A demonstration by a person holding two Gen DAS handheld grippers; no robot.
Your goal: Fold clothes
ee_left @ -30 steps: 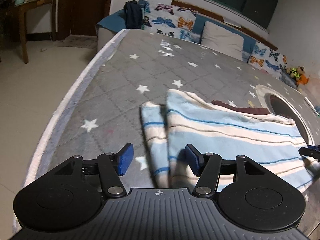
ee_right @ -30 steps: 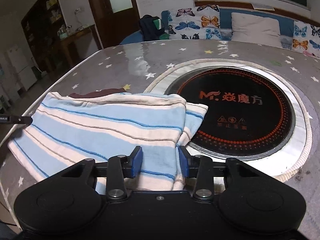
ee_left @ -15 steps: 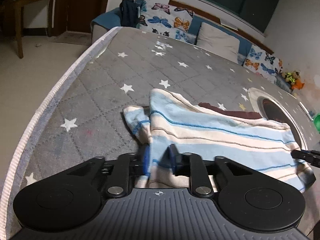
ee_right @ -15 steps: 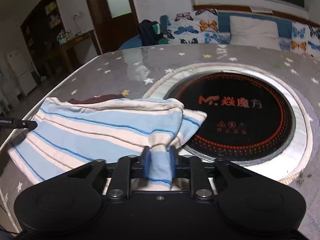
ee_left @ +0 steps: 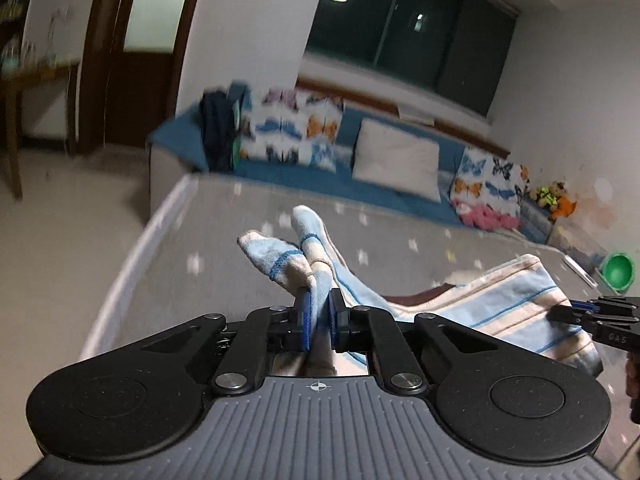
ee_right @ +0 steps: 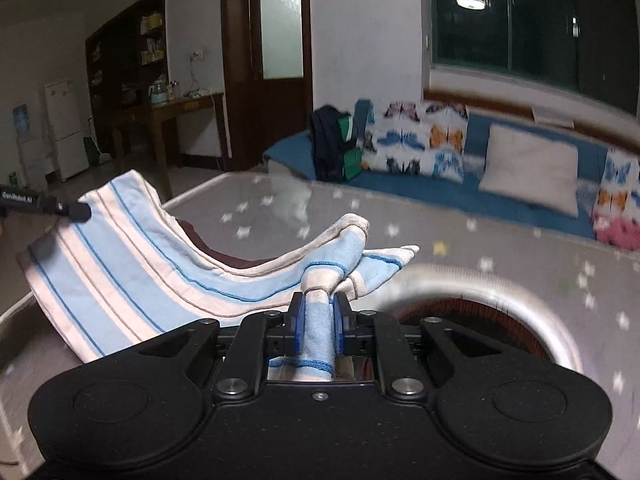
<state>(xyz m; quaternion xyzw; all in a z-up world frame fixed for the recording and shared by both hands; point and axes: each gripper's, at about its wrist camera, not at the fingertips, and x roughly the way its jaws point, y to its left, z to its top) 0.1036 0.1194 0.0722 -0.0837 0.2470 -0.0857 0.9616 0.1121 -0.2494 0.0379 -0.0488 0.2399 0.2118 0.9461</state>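
Note:
A blue, white and beige striped garment (ee_left: 516, 300) (ee_right: 132, 276) hangs lifted between both grippers above the grey star-patterned table (ee_left: 224, 240) (ee_right: 500, 248). My left gripper (ee_left: 319, 312) is shut on one bunched edge of it, with a sleeve end sticking up past the pads. My right gripper (ee_right: 319, 316) is shut on the opposite bunched edge. Each gripper's tip shows at the far side of the other's view. A dark maroon part (ee_right: 224, 258) shows under the sagging middle.
A round black hotplate with a silver rim (ee_right: 532, 300) is set into the table on the right. Behind the table runs a blue sofa (ee_right: 424, 180) with butterfly cushions and a dark backpack (ee_right: 332, 148). A green bowl (ee_left: 618, 270) sits at the far right.
Both grippers closed on the garment's near edges and rose, lifting the cloth off the table so that it now sags between them. The views tilted up toward the sofa.

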